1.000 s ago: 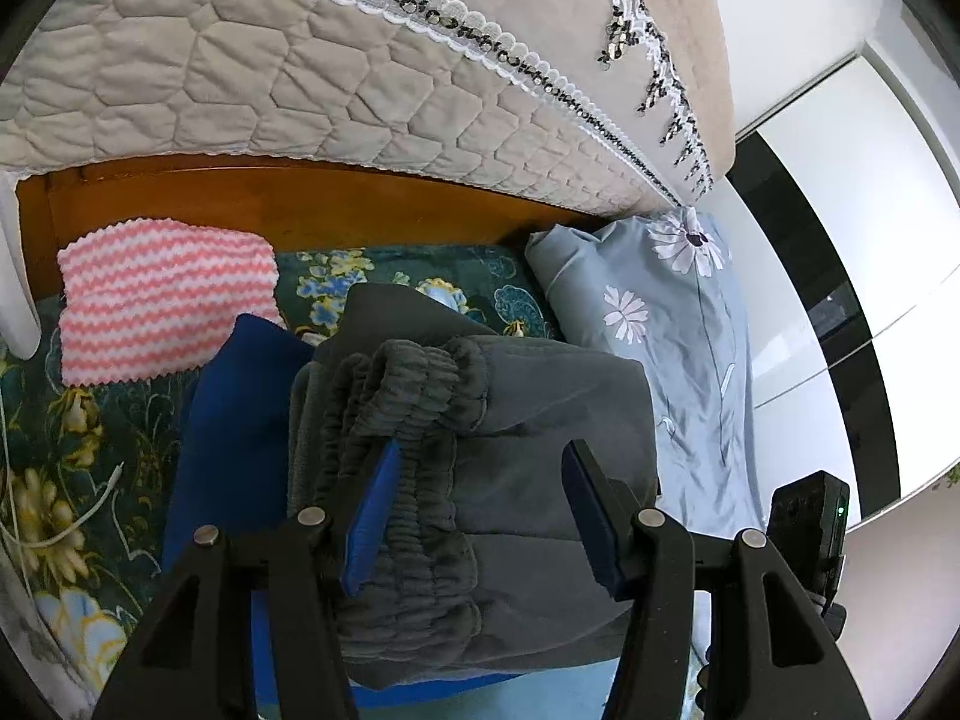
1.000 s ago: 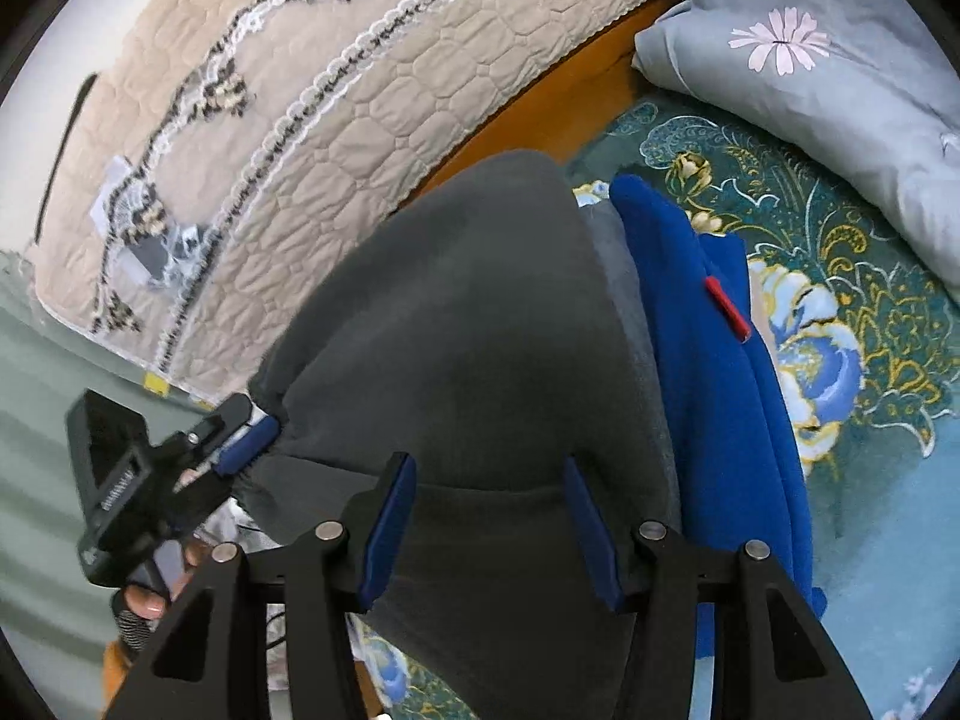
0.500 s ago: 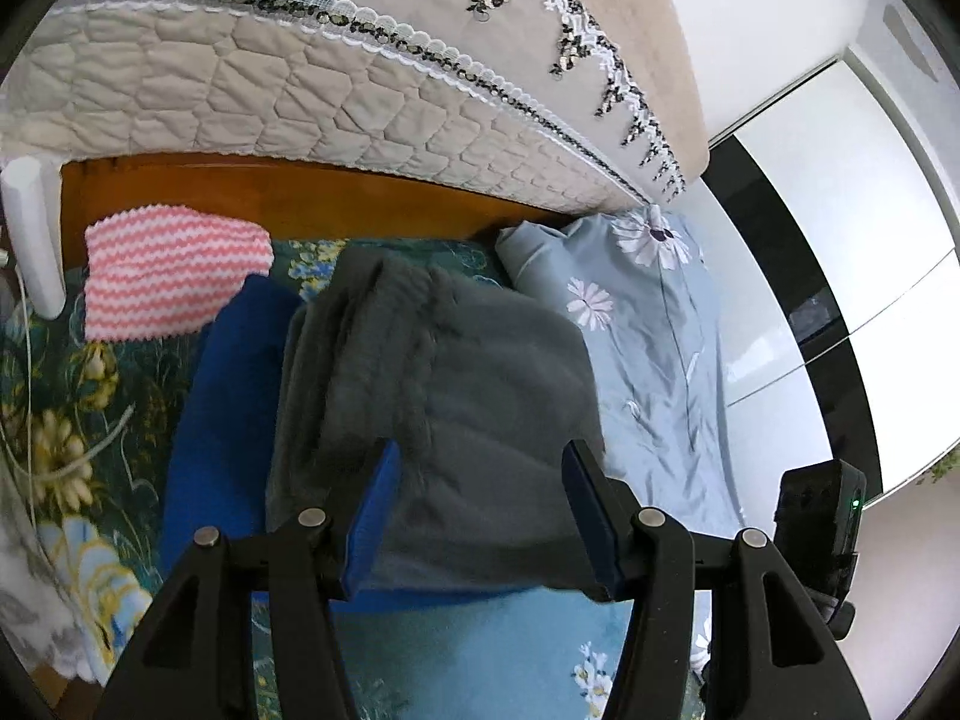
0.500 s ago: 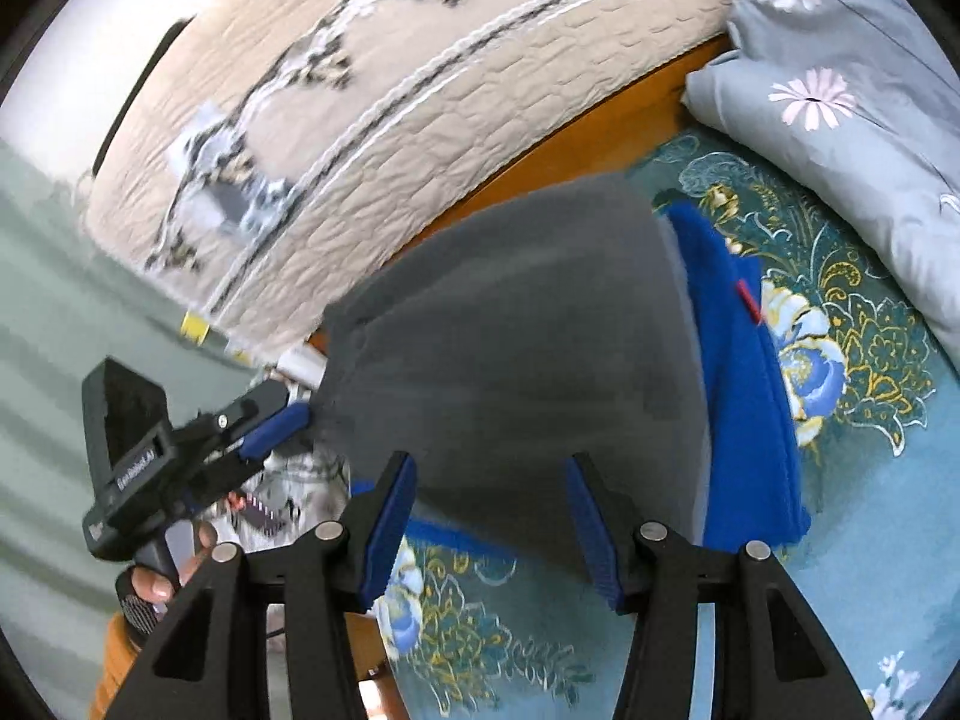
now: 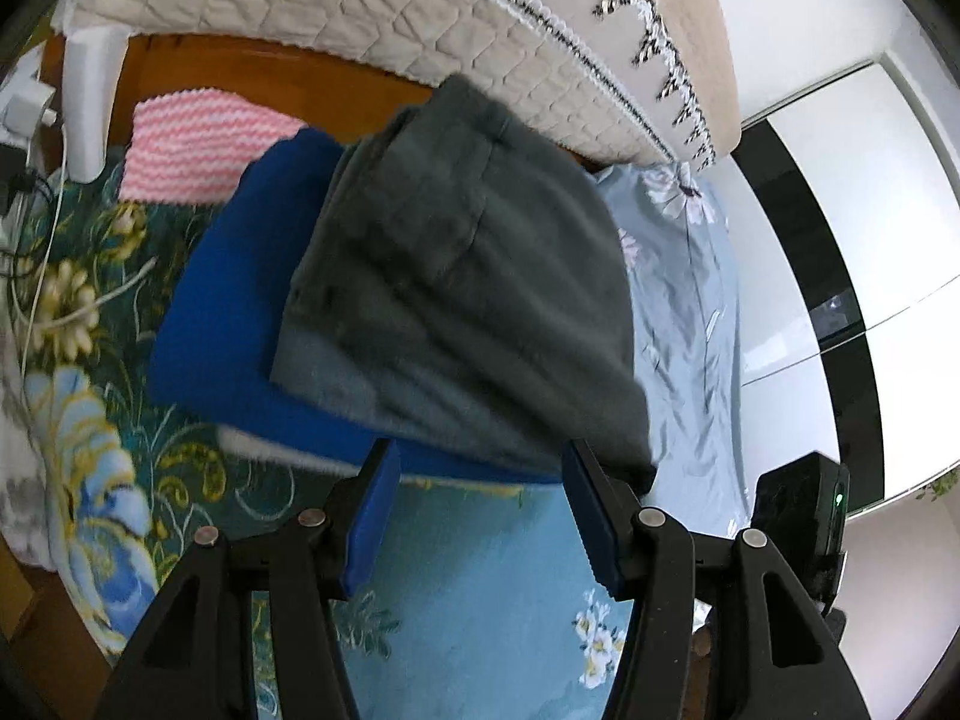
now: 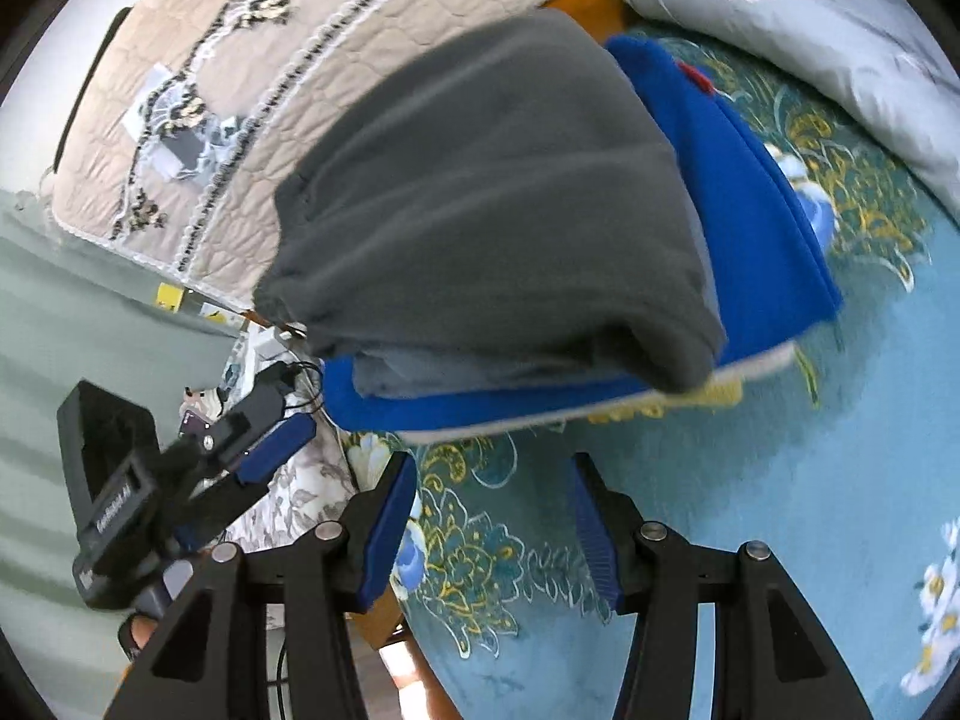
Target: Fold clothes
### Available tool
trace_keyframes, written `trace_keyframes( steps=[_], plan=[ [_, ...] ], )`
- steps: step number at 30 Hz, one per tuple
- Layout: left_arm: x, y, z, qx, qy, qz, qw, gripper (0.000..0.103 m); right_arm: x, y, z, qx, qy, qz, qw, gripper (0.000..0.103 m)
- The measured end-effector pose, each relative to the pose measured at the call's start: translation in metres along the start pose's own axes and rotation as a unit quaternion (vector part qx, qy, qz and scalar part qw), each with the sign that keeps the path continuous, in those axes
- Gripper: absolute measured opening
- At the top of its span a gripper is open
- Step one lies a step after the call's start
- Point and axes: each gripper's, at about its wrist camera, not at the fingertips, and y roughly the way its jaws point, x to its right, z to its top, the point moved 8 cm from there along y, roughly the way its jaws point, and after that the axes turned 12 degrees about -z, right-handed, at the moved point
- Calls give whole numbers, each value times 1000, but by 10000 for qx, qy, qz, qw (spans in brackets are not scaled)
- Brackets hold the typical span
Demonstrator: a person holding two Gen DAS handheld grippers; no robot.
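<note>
Both grippers have backed off the grey garment [image 5: 462, 276], which sat between their fingers a second ago; now the left gripper [image 5: 480, 516] and right gripper [image 6: 495, 528] hang released and empty just short of it. It lies folded atop the blue one [image 5: 222, 300] on the bed [image 6: 750, 480]. Its near edge overhangs, so a brushing finger could drag the fold loose or topple the stack.

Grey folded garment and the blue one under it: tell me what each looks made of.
The grey folded garment looks like fleece or brushed sweatshirt knit: matte, fuzzy nap, soft thick folds. The blue folded garment beneath it looks like a fleece too, matte and finely textured, with a pale lining showing at its edge. The exact fibre can't be told.
</note>
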Motion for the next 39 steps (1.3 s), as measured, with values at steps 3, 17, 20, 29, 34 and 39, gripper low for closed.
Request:
trace_keyframes(
  steps=[3, 17, 20, 29, 34, 39],
  plan=[
    [-3, 0, -12, -32, -21, 26, 10000, 58, 3, 0, -8, -32, 18, -73, 10000, 56],
    [-1, -12, -38, 46, -47, -5, 10000, 76, 1, -10, -28, 72, -101, -299, 9995, 82],
    [-2, -16, -38, 125, -90, -30, 9999, 82, 0, -11, -30, 82, -119, -368, 9992, 84],
    [5, -20, -42, 80, 73, -193, 9998, 90, -8, -14, -35, 149, -210, -421, 9988, 103],
    [6, -23, -41, 134, 117, -218, 9996, 92, -15, -15, -38, 219, -352, -540, 9977, 103],
    [8, -27, -41, 180, 271, -146, 9994, 92, -20, -20, -38, 380, -584, -725, 9949, 103]
  ],
)
